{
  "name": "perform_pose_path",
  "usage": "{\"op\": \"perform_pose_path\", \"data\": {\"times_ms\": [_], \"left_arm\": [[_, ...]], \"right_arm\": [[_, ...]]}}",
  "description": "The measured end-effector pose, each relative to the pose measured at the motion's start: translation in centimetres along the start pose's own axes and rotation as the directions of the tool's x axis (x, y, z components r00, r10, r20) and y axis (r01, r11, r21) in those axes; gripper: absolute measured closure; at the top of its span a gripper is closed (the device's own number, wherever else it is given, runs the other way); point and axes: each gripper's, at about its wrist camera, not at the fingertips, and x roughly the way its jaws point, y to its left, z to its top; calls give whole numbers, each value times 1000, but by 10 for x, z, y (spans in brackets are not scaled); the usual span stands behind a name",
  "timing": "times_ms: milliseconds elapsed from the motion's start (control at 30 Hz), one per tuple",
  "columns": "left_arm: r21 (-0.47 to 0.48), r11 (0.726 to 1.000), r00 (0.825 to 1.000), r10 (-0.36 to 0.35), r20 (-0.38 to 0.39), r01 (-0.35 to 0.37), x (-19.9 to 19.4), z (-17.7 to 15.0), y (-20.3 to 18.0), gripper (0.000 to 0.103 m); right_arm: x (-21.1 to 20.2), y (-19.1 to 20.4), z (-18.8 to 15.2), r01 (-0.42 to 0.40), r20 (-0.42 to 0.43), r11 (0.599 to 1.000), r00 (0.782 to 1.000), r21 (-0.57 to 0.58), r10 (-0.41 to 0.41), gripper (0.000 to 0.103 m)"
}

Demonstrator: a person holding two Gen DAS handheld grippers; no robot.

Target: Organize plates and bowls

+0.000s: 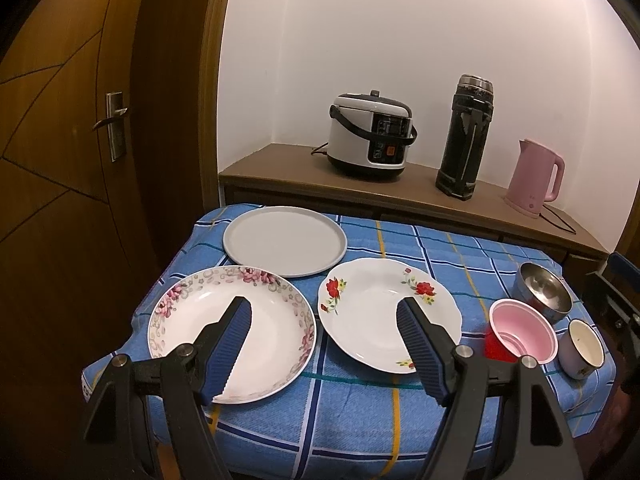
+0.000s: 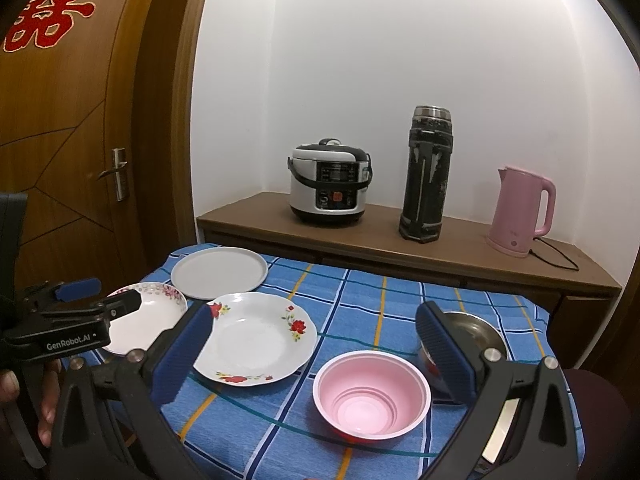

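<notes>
Both jaws gape above plates (image 1: 390,314) and bowls (image 2: 372,394).

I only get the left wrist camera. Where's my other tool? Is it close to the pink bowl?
Observer: Yes. The right tool is pointed at the table, and the pink bowl shows between its two fingers.
Operator: Did it grab the bowl?
Observer: No, it is wide open and grips nothing.
Operator: Can you see my left tool from there?
Observer: Yes, the left tool shows in front of the pink-flowered plate, and its side reads GenRobot.AI.
Operator: Is there anything fun on the door?
Observer: A red paper character is stuck high on the door, above what your view shows.
</notes>
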Motion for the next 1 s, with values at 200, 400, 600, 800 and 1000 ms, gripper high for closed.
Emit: {"op": "perform_pose_path", "data": {"times_ms": [200, 400, 600, 800, 1000], "left_arm": [[-3, 1000, 1000, 0, 1, 0, 0, 1, 0, 26], [-3, 1000, 1000, -3, 0, 3, 0, 2, 1, 26], [-9, 1000, 1000, -2, -2, 2, 1, 3, 3, 26], [-12, 1000, 1000, -4, -6, 4, 4, 2, 6, 26], [-16, 1000, 1000, -5, -16, 5, 11, 1, 11, 26]], "right_arm": [[0, 3, 0, -1, -3, 1000, 1000, -6, 1, 0], [3, 5, -1, -2, -5, 1000, 1000, -3, 2, 0], [6, 7, -3, -4, -13, 1000, 1000, -2, 3, 0], [13, 9, -4, -14, -25, 1000, 1000, 2, 14, 0], [27, 6, -7, -54, -60, 997, 997, 53, 57, 0]]}}
